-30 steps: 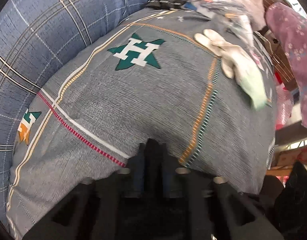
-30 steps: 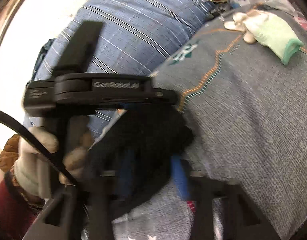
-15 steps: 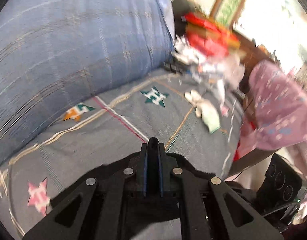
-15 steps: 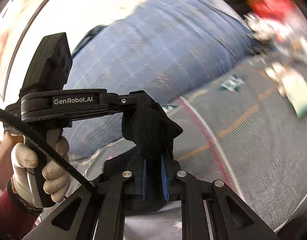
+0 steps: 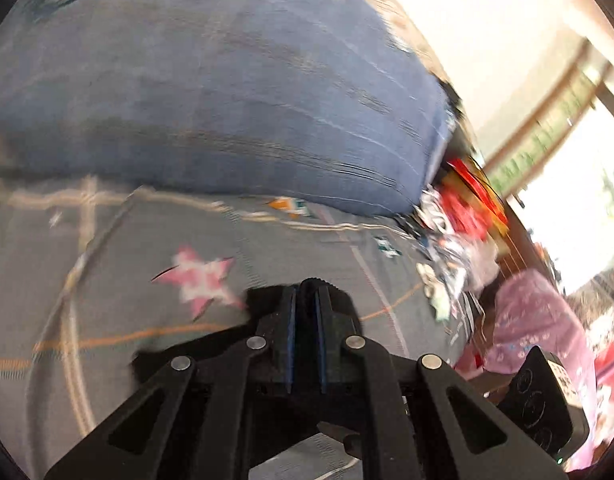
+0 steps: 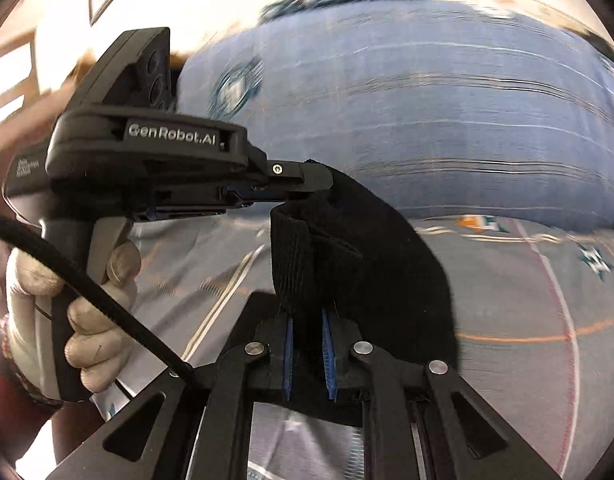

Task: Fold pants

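Note:
The black pants (image 6: 371, 248) hang as a bunched dark cloth between my two grippers, above the grey patterned bed sheet (image 6: 527, 320). My right gripper (image 6: 308, 344) is shut on a ribbed black edge of the pants. My left gripper (image 6: 307, 176) shows in the right wrist view, held by a gloved hand (image 6: 79, 300), its tip clamped on the upper edge of the same cloth. In the left wrist view my left gripper (image 5: 305, 312) is shut with a thin black strip of the pants (image 5: 308, 292) between the blue pads. Most of the pants are hidden below the grippers.
A large blue plaid pillow (image 5: 227, 92) lies behind the sheet. Clutter of red bags and packets (image 5: 467, 208) sits at the far right, with a pink floral cloth (image 5: 535, 320) beside it. A light glove (image 5: 439, 292) lies on the sheet's right side. Bright windows (image 5: 567, 160) lie beyond.
Both grippers have risen from the sheet with the black pants and tilted up, so the pillow and window fill more of the view. Both stay shut.

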`<action>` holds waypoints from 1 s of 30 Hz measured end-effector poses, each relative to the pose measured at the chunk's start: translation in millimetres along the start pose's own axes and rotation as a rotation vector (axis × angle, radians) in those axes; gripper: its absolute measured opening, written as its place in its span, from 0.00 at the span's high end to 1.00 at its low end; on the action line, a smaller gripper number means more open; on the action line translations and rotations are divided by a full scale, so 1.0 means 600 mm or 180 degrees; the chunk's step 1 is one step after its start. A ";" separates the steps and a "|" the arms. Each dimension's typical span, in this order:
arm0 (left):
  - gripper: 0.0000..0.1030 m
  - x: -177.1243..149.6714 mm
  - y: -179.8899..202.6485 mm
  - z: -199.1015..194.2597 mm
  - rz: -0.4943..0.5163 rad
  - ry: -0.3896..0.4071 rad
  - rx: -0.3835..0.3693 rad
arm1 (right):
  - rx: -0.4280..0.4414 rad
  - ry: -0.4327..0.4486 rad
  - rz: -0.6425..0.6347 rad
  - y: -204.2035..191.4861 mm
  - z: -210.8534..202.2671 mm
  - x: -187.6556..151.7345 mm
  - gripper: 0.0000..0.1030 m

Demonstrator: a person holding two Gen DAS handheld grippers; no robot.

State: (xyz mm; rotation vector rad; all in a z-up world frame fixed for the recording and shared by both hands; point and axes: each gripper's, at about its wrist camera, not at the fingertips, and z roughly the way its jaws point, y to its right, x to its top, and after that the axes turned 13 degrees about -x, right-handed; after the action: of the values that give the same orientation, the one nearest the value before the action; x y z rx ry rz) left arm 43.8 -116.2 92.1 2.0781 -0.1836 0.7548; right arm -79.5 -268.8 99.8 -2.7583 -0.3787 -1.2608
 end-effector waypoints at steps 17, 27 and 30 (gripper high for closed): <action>0.92 -0.082 -0.140 -0.062 -0.0725 0.0413 -0.0190 | -0.0155 -0.0332 -0.0671 -0.115 0.065 -0.045 0.87; 0.73 -0.112 -0.199 -0.080 -0.1157 0.0479 0.0113 | -0.0024 -0.0397 -0.0841 -0.148 0.094 -0.060 0.81; 0.64 -0.116 -0.206 -0.095 -0.1240 0.0509 0.0115 | 0.0154 -0.0420 -0.0792 -0.143 0.091 -0.068 0.57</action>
State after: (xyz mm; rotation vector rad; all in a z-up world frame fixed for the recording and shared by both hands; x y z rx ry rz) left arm 11.2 -8.0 -10.9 1.9917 0.3175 0.6808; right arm -87.6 -183.6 31.3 -2.8289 -0.7738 -1.0992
